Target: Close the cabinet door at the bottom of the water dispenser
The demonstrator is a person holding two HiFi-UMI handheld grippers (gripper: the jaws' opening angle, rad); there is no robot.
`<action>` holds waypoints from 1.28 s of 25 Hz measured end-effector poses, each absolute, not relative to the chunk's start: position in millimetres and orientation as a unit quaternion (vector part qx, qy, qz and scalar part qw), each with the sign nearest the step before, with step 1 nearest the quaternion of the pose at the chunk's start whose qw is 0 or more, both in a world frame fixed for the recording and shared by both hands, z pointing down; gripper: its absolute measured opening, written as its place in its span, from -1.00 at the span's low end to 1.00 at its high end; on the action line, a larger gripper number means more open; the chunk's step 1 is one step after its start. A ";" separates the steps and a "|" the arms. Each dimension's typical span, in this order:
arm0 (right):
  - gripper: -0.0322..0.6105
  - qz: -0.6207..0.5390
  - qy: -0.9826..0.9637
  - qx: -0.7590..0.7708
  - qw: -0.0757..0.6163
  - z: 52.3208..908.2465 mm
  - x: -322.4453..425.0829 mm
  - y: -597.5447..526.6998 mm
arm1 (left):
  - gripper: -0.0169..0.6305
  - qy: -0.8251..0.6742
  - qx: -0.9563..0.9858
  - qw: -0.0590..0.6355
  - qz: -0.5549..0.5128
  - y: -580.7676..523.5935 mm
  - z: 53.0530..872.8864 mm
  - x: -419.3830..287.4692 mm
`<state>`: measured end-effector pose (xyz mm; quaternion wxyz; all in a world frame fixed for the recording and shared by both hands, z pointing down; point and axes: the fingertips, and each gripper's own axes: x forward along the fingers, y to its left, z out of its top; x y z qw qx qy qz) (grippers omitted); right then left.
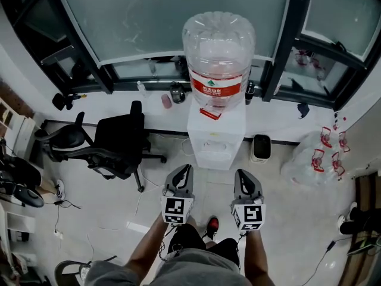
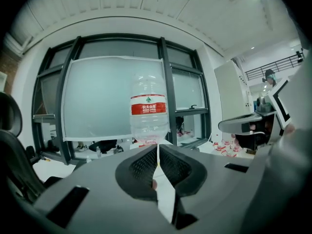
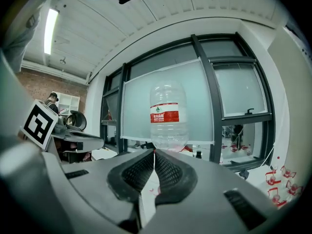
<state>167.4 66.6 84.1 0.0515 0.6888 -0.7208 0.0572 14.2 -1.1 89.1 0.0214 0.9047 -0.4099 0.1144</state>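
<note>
Dispenser (image 1: 215,137) is standing against the window wall, straight ahead of the person, carrying the upturned bottle (image 1: 218,52). The door (image 1: 211,161) is sitting low on the front face, near the floor (image 1: 119,213), and is facing the person.

Left claw (image 1: 188,167): clenched, pads meeting, nothing between them.
Right claw (image 1: 239,172): clenched likewise, gripping nothing.

Key relation: both claws are hovering side by side, just short of the dispenser front and clear of it, 1 on each side of its midline. Both are pointing nearly level. In each gripper view the bottle is showing right above the closed tips, so the claws are riding at about the height of the dispenser top. The door is therefore lying ahead of and well below both claws. Neither claw is looking clearly nearer, though the left tips are appearing slightly closer to the front face in the head view.

Hard to make out: the head view is foreshortening the dispenser front steeply, so I cannot tell whether the door is ajar or flush. No panel is visibly swinging out over the floor. Each gripper's own body is blocking the dispenser cabinet from its camera, so only the bottle and window are showing there.

Judgement: if the door needs pushing, a claw would have to drop before nudging forward.
</note>
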 end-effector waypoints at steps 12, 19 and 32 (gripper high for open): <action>-0.83 0.052 -0.717 0.693 0.055 76.9 164.2 100.2 | -0.84 -0.406 0.907 0.019 0.110 22.4 76.0 -0.6; -0.83 0.042 -0.719 0.692 0.054 70.5 162.4 98.5 | -0.84 -0.405 0.908 0.023 0.106 24.1 74.7 -1.0; -0.83 0.044 -0.717 0.693 0.058 71.9 161.5 101.0 | -0.84 -0.406 0.907 0.022 0.108 28.7 74.1 -2.6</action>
